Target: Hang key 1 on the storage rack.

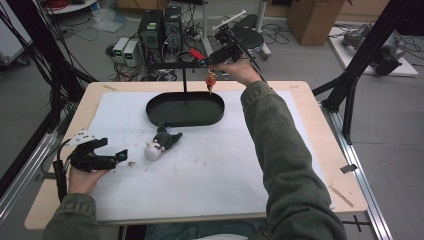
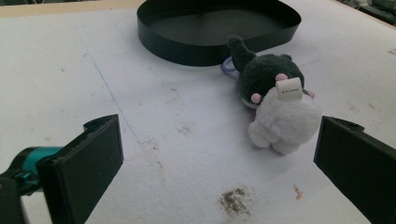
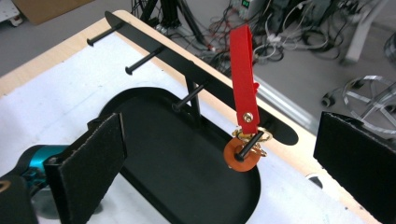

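High view, lower left of the frame: the left gripper (image 1: 121, 154) is resting low over the white mat (image 1: 210, 170), held by a hand (image 1: 82, 180) in a green sleeve. Its jaws are standing spread with nothing between them. In the left gripper view the plush toy (image 2: 275, 105) is lying on the mat ahead of the jaws, right of centre, dark green head toward the tray and white body toward the camera, with a small rolled label on its back. In the high view the plush toy (image 1: 161, 142) is lying just below the tray, near the middle of the frame, apart from the left gripper.

Middle of the high view: the black oval tray (image 1: 155, 107) is sitting on the mat. A thin post is rising from its far side and carrying a bar with pegs (image 3: 144, 58), seen in the right gripper view.

Upper centre of the high view: the right gripper (image 1: 210, 62) is hovering just above the keychain (image 1: 210, 80). In the right gripper view its jaws are standing wide apart and gripping nothing; the keychain (image 3: 243, 151), with a red strap (image 3: 243, 79) and an orange disc, is hanging on a peg at centre right, over the tray's far end.
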A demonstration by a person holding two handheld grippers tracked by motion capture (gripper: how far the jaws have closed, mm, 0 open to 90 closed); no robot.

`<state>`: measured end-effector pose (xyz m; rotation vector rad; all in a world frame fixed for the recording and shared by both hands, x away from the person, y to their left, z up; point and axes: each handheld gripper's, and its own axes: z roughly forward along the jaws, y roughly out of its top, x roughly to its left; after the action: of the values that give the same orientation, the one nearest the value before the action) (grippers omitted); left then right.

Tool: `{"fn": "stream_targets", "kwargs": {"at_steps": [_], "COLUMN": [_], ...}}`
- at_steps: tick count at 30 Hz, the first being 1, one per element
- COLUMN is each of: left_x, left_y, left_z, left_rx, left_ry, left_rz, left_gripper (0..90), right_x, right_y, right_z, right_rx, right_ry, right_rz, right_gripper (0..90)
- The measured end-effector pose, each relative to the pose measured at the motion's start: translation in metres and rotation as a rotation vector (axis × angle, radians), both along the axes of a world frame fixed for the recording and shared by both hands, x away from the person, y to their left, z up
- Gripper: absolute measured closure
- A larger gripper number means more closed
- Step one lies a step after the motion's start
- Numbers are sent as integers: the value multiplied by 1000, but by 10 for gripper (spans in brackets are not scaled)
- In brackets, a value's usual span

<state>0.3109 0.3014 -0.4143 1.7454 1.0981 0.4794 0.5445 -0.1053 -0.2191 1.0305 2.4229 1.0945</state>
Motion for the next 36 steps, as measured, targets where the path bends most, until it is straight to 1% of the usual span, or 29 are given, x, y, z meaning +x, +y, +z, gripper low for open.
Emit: {"fn": "stream_targets", "kwargs": {"at_steps": [1, 2, 3, 4, 5, 6, 7, 9, 11, 12, 14, 15, 16, 17, 19, 22, 25, 28, 31, 33, 34, 35, 36], "left_x": [0, 1, 1, 2, 3, 3, 3, 4, 4, 4, 4, 4, 4, 4, 4, 4, 4, 4, 4, 4, 4, 4, 4], "left_y": [0, 0, 0, -1, -1, -1, -2, -2, -1, -1, -1, -1, -1, -2, -3, -4, -4, -4, -4, -4, -4, -4, -4], "left_z": [0, 0, 0, 0, -1, 0, 0, -1, 0, 0, 0, 0, 0, 0, 0, 0, 0, 0, 0, 0, 0, 0, 0], "left_rx": [-5, -12, -16, -19, -16, -18, -24, -23, -24, -26, -29, -26, -25, -24, -19, -15, -13, -10, -8, -4, -4, -3, -1], "left_ry": [-1, -4, -3, -5, -5, -5, -5, -3, -4, -6, -6, -7, -6, -6, -5, -3, -2, -1, -1, 2, 1, 3, 3], "left_rz": [0, -2, -3, -3, -4, -8, -5, -5, -3, -3, 0, 0, -4, -4, -6, -13, -12, -10, -6, -6, -6, -8, -8], "left_gripper": [18, 18, 18, 18, 18, 18, 19, 18, 18, 18, 18, 18, 18, 18, 18, 18, 18, 18, 18, 18, 18, 18, 18], "right_x": [-2, -3, -4, -6, -7, -9, -12, -15, -19, -22, -27, -30, -34, -37, -43, -51, -58, -64, -70, -75, -78, -81, -83], "right_y": [-2, -3, -4, -4, -4, -5, -6, -8, -10, -12, -16, -19, -21, -24, -29, -37, -44, -50, -56, -60, -63, -66, -69], "right_z": [-3, -5, -8, -10, -12, -14, -15, -16, -19, -19, -20, -21, -21, -23, -26, -29, -30, -30, -32, -34, -35, -37, -39], "right_rx": [2, 17, 22, 6, -3, 6, 12, 18, 17, 16, 10, 19, 35, 40, 34, 53, 48, 67, 76, 76, 84, 104, 107], "right_ry": [-21, -10, -4, -2, -8, -8, -8, -18, -18, -12, -31, -46, -41, -45, -53, -62, -77, -99, -102, -94, -111, -112, -102], "right_rz": [9, 21, 34, 33, 41, 53, 52, 60, 63, 59, 56, 49, 44, 44, 38, 28, 19, 18, 14, 15, 10, 8, 9], "right_gripper": [18, 31, 30, 31, 31, 31, 30, 30, 30, 30, 30, 30, 30, 30, 30, 30, 30, 31, 30, 30, 30, 30, 30]}}
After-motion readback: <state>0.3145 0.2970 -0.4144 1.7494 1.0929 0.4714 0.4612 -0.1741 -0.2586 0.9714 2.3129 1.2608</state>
